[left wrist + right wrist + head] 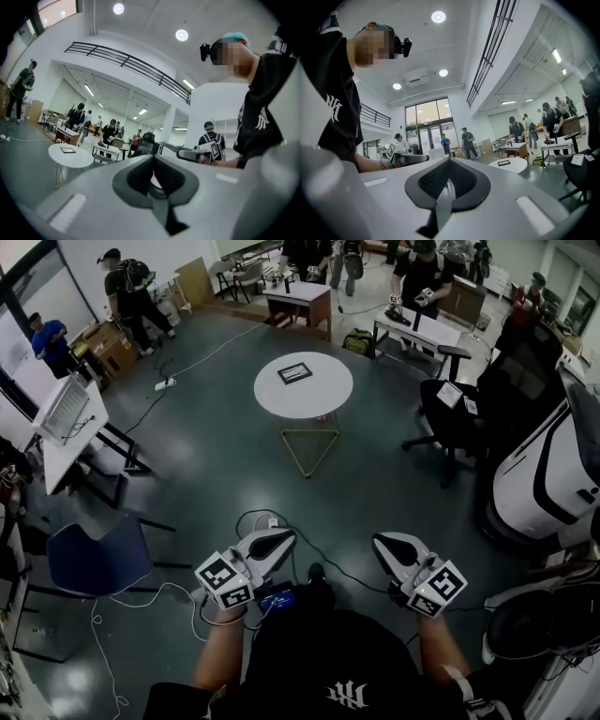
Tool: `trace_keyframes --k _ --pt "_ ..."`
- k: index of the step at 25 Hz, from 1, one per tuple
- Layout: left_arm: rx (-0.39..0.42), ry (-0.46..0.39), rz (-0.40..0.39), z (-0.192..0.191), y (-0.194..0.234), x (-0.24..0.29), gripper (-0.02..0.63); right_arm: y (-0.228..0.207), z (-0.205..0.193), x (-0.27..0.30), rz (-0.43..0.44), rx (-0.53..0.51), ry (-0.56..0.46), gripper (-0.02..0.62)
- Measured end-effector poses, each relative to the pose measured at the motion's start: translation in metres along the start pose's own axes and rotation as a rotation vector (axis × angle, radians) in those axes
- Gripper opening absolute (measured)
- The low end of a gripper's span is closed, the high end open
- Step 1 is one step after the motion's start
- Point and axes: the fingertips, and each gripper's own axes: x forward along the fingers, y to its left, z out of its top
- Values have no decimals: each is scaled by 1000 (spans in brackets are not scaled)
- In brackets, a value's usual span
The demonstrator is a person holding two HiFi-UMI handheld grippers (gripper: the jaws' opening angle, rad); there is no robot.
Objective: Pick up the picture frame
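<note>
The picture frame (294,372) lies flat on the round table (323,397), untouched. We are well apart from that table, with our left gripper (279,542) and right gripper (386,546) both clenched on nothing. The approach, grasp and lift all remain.

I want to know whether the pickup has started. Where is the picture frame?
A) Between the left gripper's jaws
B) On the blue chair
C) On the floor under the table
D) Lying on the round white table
D: the picture frame lies flat on the round white table, well ahead of the left gripper and right gripper, both shut and empty.
</note>
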Motion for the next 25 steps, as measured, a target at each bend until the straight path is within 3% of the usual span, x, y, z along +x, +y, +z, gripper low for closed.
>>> trace_keyframes --k 11,14,19,25 --pt "-36 -42 -4 60 156 56 3 -120 61 115 -68 -60 3 1" --pt "-50 -64 -18 69 196 79 3 -153 60 139 -92 -45 15 1" --pt "-93 -84 -23 76 251 106 3 -171 55 184 -60 -38 64 1" --pt "-127 -56 10 53 296 129 3 -219 30 220 -32 13 87 2"
